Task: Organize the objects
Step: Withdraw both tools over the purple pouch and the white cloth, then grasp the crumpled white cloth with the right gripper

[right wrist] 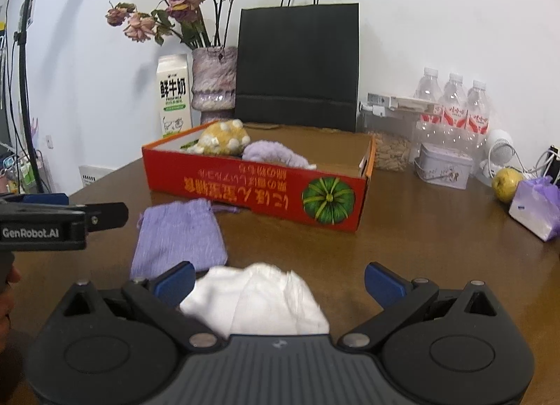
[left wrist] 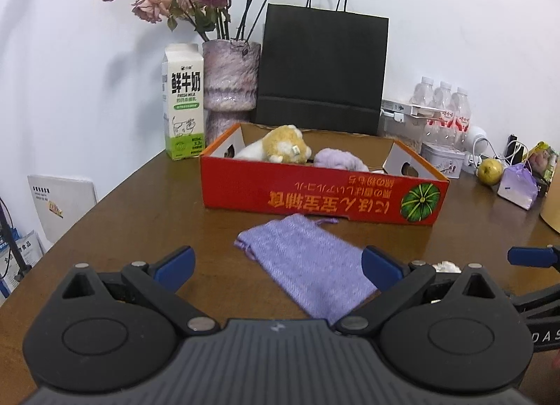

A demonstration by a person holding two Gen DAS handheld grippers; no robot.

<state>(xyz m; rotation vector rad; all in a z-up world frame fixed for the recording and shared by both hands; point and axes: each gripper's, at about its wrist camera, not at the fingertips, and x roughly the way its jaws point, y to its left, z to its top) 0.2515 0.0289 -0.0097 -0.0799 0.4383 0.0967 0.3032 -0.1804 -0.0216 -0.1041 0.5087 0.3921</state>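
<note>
Both tongs gape, gripping nothing. The left tongs (left wrist: 278, 267) hover over the pouch (left wrist: 308, 265), the right tongs (right wrist: 280, 282) over the cloth (right wrist: 259, 300); both items lie on the surface (right wrist: 420, 230) before the box (right wrist: 259, 191). Pickup seems next: lower, pinch, then lift into the box.

Cardboard box (left wrist: 322, 195) at centre frame on the table (left wrist: 147, 195), holding a plush toy (left wrist: 283, 146) at its left and a fuzzy cloth item (left wrist: 336, 158) just right of it. Below the box, touching its near wall, a drawstring pouch (left wrist: 308, 265); lower right of the pouch, a white cloth (right wrist: 259, 296). Behind the box, left to right: milk carton (left wrist: 182, 104), vase of dried roses (left wrist: 229, 79), paper bag (left wrist: 322, 69), water bottles (left wrist: 442, 107). At right, a tin (right wrist: 442, 165), then a pear (right wrist: 505, 179).
</note>
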